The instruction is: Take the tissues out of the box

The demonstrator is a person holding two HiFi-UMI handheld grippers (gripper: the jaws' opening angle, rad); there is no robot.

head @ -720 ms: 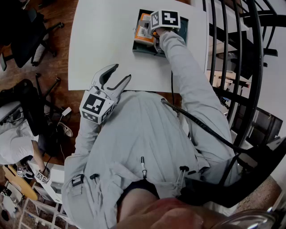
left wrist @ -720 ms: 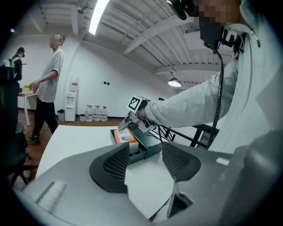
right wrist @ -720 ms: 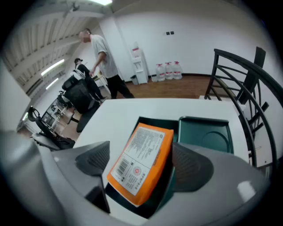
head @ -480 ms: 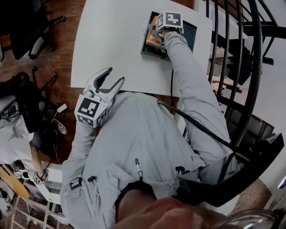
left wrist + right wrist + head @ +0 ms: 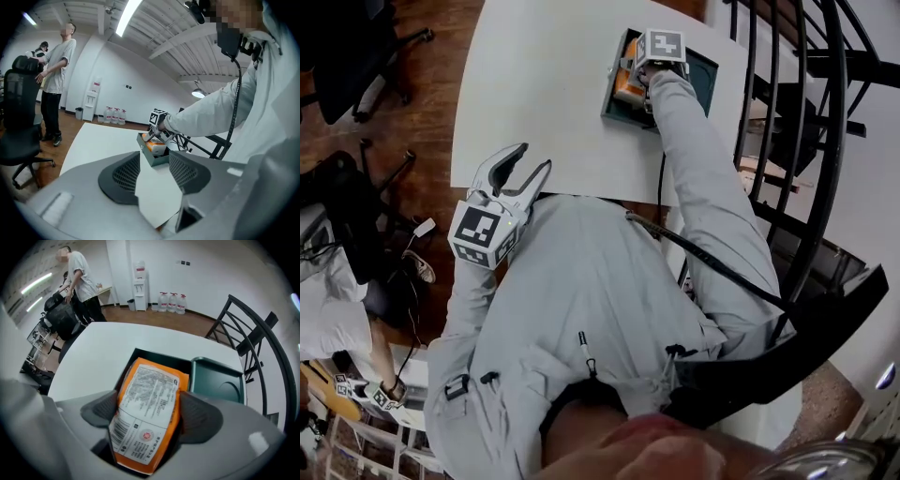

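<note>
- Right hand-held gripper [image 5: 149, 414]: clenched on the orange tissue pack [image 5: 151, 390], one pad pressing each long side.
- Tissue pack: sits partly inside the dark green box [image 5: 157, 358], with its upper part above the rim.
- Box: stands on the white worktop [image 5: 105, 341] near its far edge; a green lid [image 5: 219, 383] lies open just beside it.
- Left hand-held gripper [image 5: 152, 172]: released, jaws slightly apart with nothing between them, held over the near worktop edge, well apart from the box.

Orange tissue pack [image 5: 147, 416], white label up, tilts above the open dark-green box [image 5: 161, 357].
</note>
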